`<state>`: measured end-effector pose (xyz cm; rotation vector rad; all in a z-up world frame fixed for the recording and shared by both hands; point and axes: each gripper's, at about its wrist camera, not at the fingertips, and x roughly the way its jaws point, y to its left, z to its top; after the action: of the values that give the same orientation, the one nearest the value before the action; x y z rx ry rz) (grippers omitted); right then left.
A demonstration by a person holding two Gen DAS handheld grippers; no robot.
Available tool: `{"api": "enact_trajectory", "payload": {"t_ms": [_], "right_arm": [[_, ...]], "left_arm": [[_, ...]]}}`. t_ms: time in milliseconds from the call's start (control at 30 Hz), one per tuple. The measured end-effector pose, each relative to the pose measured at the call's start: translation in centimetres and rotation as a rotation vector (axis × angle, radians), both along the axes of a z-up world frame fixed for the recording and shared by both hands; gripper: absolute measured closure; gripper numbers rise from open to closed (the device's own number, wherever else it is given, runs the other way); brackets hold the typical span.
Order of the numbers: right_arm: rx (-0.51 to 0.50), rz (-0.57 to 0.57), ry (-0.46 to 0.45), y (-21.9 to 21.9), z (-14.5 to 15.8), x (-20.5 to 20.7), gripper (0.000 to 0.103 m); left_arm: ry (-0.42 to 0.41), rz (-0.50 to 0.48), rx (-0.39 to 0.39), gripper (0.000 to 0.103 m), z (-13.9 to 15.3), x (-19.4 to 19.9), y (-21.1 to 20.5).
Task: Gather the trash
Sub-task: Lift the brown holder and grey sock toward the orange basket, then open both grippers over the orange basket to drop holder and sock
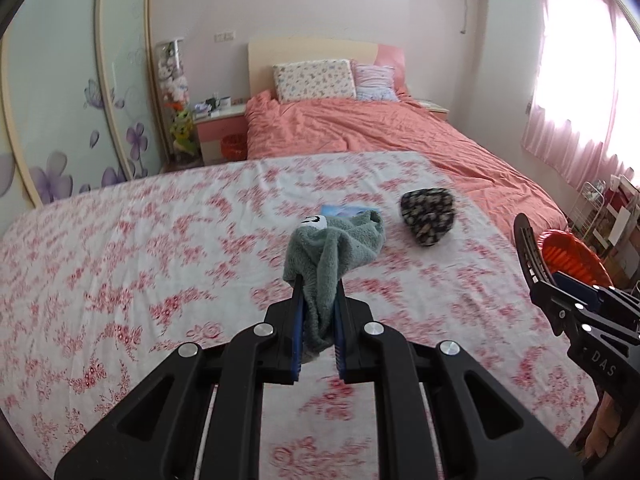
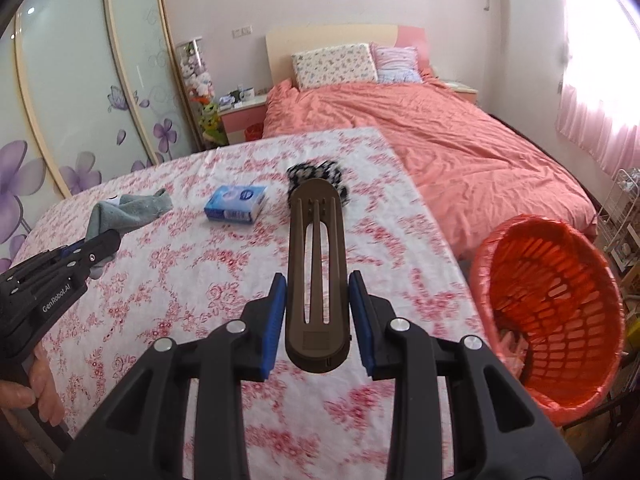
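Both grippers are loaded and up off the table. The left gripper (image 1: 318, 320) has its jaws nearly closed, pinching a grey-green sock (image 1: 334, 252) that bunches between the blue pads and flops forward past the tips. The right gripper (image 2: 318, 316) is part open, clamped on the sides of a long brown slotted plastic piece (image 2: 316, 264), maybe a clip or shoe horn, hard to say; it sticks out ahead of the fingers.

Left on the floral tablecloth (image 2: 200, 288): a blue tissue pack (image 2: 236, 203) near the middle and a black-and-white patterned bundle (image 1: 428, 216) further toward the bed (image 2: 460, 148), partly hidden behind the brown piece in the right view. Both are well apart from either gripper.

The red basket (image 2: 552, 320), lined with a red bag, sits off the table's right edge, just beside the right gripper, mouth tilted this way. Something pale lies at its bottom.

Step in hand: pickup done, carry to the basket. Next move probably calls for swinging right, getting the brown piece over the rim before opening. The left one has further to go and must cross without bumping the right. The limp sock may snag on a pad at release. Two items remain.
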<state>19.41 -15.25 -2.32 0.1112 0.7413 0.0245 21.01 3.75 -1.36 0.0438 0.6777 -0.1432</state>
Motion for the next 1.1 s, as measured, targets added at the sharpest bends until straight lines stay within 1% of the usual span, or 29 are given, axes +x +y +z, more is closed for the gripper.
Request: {"api": "enact_trajectory", "payload": {"t_ms": [200,500,600,800,1000,1100], "right_arm": [[0.017,-0.042,-0.042,-2.6,1.2,-1.7,0.071],[0.035,-0.143,-0.086,-7.5,2.0,-4.3,0.071],[0.041,-0.183,-0.094,-9.7,2.3,-5.0,0.071],[0.05,-0.252,-0.104,-13.7,2.4,-5.7,0.071],[0.087,-0.333,-0.097,-18.6,1.5,-6.1,0.071],[0.114,-0.369,-0.094,-21.1,1.0,-6.5,0.071]], "left_arm": [[-0.018,-0.047,0.009,0.091,1.0,-0.6,-2.5],[-0.022,-0.163,-0.016,0.091,1.9,-1.6,-7.9],[-0.018,-0.21,-0.032,0.091,2.2,-1.7,-10.1],[0.006,-0.323,-0.086,0.091,2.2,-1.6,-15.1],[0.044,-0.427,-0.127,0.09,1.6,-1.3,-20.2],[0.067,-0.485,-0.127,0.09,0.9,-1.0,-23.4]]}}
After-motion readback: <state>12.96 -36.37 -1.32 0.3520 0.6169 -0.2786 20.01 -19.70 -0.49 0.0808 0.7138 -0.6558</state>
